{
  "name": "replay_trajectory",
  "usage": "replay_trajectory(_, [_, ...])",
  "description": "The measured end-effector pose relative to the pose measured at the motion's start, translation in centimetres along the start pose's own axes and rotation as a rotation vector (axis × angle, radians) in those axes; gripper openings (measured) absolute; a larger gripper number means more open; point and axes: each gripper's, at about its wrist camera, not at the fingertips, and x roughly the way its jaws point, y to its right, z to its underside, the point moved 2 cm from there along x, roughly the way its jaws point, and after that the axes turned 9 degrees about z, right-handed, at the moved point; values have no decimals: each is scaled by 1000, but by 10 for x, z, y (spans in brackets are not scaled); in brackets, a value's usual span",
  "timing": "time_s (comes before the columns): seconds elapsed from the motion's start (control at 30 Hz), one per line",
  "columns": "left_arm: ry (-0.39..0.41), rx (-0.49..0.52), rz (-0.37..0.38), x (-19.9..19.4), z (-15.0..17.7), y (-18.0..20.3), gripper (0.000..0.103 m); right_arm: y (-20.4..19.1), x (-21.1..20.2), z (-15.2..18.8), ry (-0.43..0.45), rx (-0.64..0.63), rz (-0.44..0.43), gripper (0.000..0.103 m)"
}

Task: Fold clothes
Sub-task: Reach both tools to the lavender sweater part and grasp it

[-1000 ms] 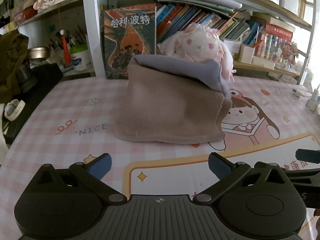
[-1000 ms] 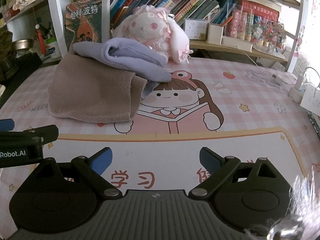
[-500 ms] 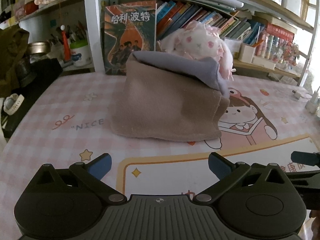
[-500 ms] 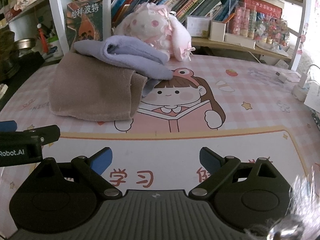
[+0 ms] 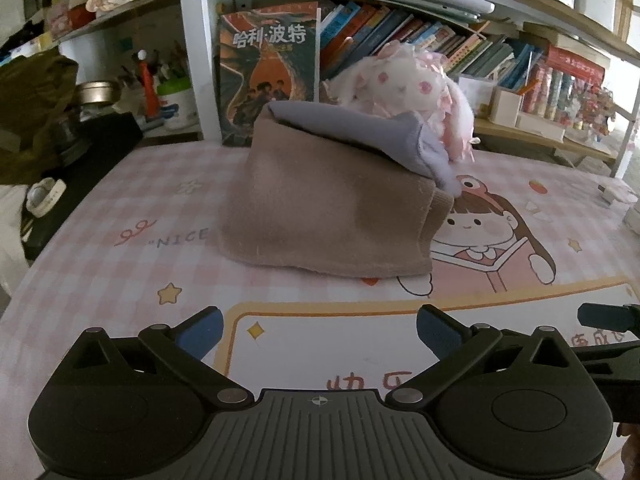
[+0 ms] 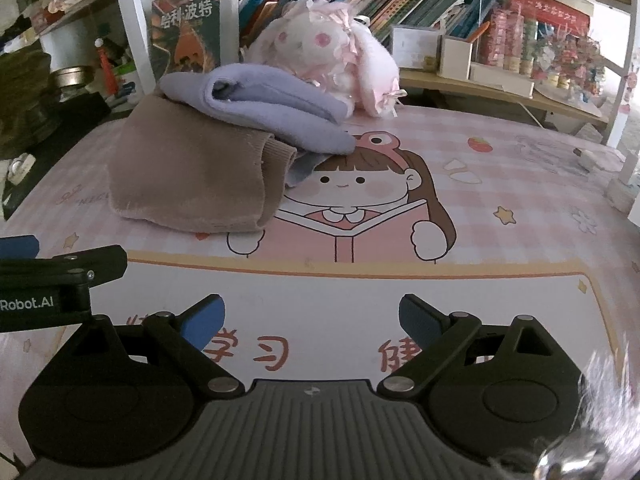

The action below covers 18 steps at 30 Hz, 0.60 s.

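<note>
Folded brown garment [image 5: 332, 216] at frame centre in left wrist view, lying on pink checked mat [image 5: 120, 264] w/ cartoon girl print; in right wrist view same garment [image 6: 192, 176] sits left of centre, ribbed cuff edge facing right. Folded lilac garment [image 6: 260, 108] stacked on top of brown one, tilted, right end overhanging cuff & dipping toward girl's head on mat; in left wrist view seen as a grey-lilac wedge [image 5: 360, 136] along top edge of brown one. Just behind the stack, pink-and-white plush bunny [image 6: 320, 48], touching or nearly touching lilac piece, can't tell which. Behind that, upper centre, upright book w/ Chinese title [image 5: 272, 72] leaning by white shelf post, row of slanted books [image 5: 420, 40] to its right. Upper left in left wrist view: metal bowl [image 5: 96, 90], white cup w/ pens [image 5: 176, 100]. Left gripper [image 5: 318, 326] at bottom of its frame, blue-tipped jaws wide apart, nothing between, hovering over white panel of mat, well short of clothes. Right gripper [image 6: 312, 314] likewise low in frame, jaws spread & empty, over red characters on mat; body of left gripper also visible at left edge of right wrist view
</note>
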Motion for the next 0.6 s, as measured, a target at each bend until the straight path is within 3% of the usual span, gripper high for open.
replay_trajectory(0.43, [-42, -59, -66, 7, 12, 42, 103, 46, 7, 11, -2, -28, -106, 94])
replay_trajectory(0.6, [-64, -55, -95, 15, 6, 56, 103, 72, 13, 13, 6, 32, -124, 94])
